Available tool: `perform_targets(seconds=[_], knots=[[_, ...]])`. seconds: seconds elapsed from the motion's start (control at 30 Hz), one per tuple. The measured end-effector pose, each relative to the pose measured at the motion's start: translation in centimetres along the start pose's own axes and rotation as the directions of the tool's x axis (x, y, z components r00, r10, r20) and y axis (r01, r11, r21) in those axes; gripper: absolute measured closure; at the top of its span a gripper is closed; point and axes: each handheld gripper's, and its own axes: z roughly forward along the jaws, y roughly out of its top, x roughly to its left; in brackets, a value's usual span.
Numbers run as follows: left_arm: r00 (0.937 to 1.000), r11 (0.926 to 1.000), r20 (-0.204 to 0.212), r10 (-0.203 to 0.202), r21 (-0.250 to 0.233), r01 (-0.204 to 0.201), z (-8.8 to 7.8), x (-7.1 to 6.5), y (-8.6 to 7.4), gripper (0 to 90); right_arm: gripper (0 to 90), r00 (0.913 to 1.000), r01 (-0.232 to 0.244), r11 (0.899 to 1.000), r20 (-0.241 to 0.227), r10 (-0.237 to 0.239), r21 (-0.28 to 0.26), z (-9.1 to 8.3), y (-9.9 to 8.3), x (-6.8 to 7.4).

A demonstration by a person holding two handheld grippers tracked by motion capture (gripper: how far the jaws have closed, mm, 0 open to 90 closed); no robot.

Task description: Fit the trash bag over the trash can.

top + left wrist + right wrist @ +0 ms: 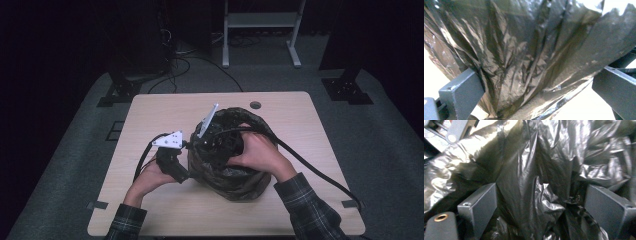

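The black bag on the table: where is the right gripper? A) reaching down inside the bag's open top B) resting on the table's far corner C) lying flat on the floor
A: in the high view the right gripper sits inside the open mouth of the black bag, with crinkled plastic between its jaws.

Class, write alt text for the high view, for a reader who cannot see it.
A person works on a crumpled black plastic bag standing on a pale wooden table. The right gripper reaches into the bag's open top, while the left gripper meets its left side. Black cables trail from both.
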Motion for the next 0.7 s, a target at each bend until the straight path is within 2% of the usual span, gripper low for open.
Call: perform_targets(seconds=[0.1, 0.2, 0.37, 0.53, 0.57, 0.67, 0.7], knots=[[1.0, 1.0, 0.001, 0.0, -0.005, 0.0, -0.1, 0.0, 0.0, 0.0, 9.7, 1.0, 0.002, 1.0, -0.002, -0.002, 0.009, 0.3, 0.0, 0.0], [1.0, 1.0, 0.0, 0.003, -0.002, -0.003, -0.1, 0.0, 0.0, 0.0, 9.6, 1.0, -0.004, 1.0, 0.003, 0.004, -0.003, -0.1, 0.0, -0.1], [1.0, 1.0, -0.001, 0.001, -0.003, -0.001, -0.1, 0.1, 0.1, 0.0, 9.6, 0.9991, -0.025, 0.999, 0.034, 0.026, -0.019, -1.4, -0.5, -0.7], [1.0, 1.0, -0.002, 0.001, -0.007, -0.001, -0.1, 0.1, 0.1, 0.0, 9.6, 0.9975, -0.041, 0.997, 0.055, 0.044, -0.065, -3.1, -1.3, -1.1], [1.0, 1.0, -0.001, 0.001, -0.007, -0.001, -0.1, 0.2, 0.1, 0.0, 9.6, 0.997, -0.051, 0.995, 0.054, 0.056, -0.083, -3.4, -1.7, -1.3], [1.0, 1.0, -0.001, 0.001, -0.007, -0.001, -0.2, 0.2, 0.2, 0.0, 9.5, 0.9944, -0.069, 0.994, 0.074, 0.076, -0.086, -4.1, -2.7, -1.6], [1.0, 1.0, -0.001, 0.0, -0.007, 0.0, -0.2, 0.2, 0.2, 0.0, 9.5, 0.9938, -0.077, 0.991, 0.072, 0.085, -0.107, -4.5, -3.2, -1.8]])
